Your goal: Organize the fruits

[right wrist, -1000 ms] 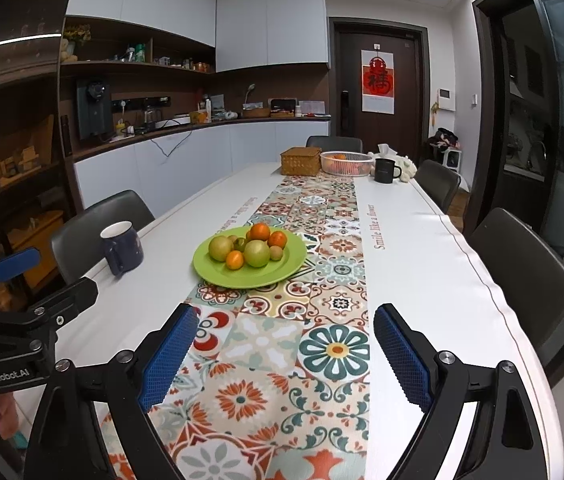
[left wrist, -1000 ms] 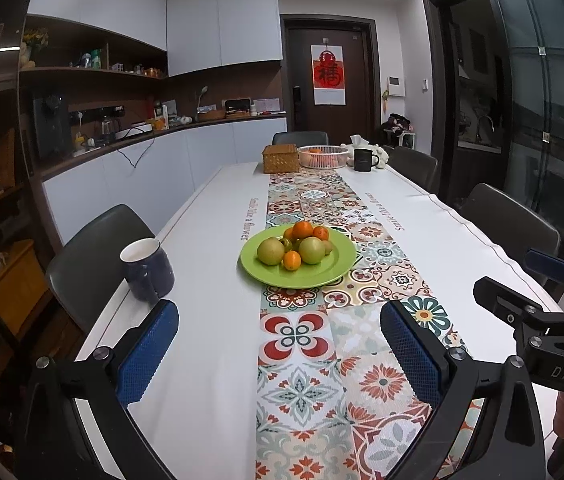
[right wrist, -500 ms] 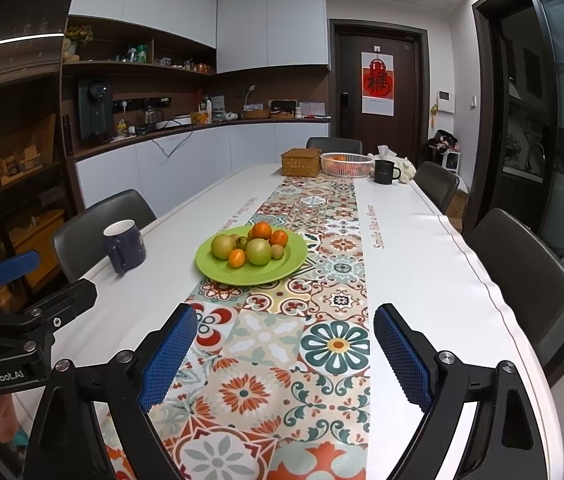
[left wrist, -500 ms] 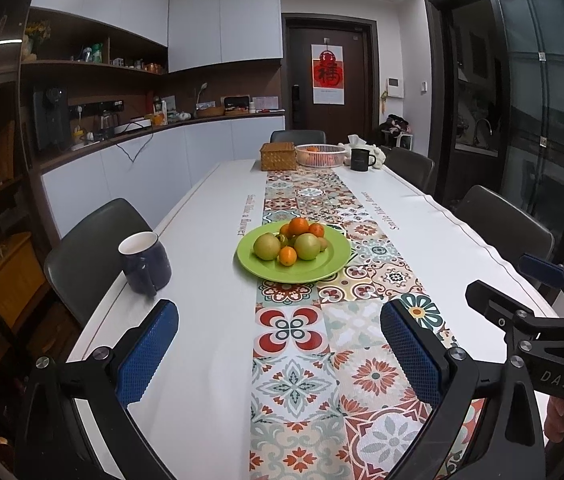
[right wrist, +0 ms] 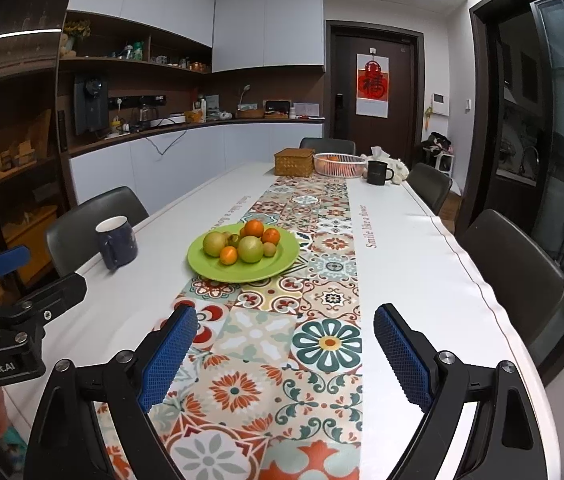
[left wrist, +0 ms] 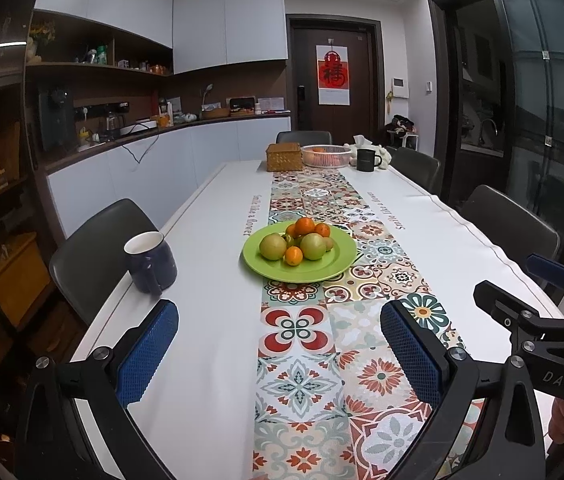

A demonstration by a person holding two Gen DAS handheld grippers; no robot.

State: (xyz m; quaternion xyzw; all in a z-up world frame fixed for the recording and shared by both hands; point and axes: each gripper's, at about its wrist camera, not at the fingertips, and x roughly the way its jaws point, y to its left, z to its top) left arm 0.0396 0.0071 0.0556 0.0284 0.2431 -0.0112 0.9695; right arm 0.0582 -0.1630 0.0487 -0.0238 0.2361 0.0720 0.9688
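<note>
Both the left gripper (left wrist: 278, 354) and right gripper (right wrist: 280, 354) hover wide apart and empty; ahead of their fingers, a green plate (left wrist: 334, 266) holds piled fruit (left wrist: 298, 240).

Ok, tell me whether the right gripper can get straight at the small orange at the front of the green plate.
Probably yes. The right gripper is open and empty, and only bare table runner lies between it and the small orange, which sits exposed at the green plate's near side.
</note>
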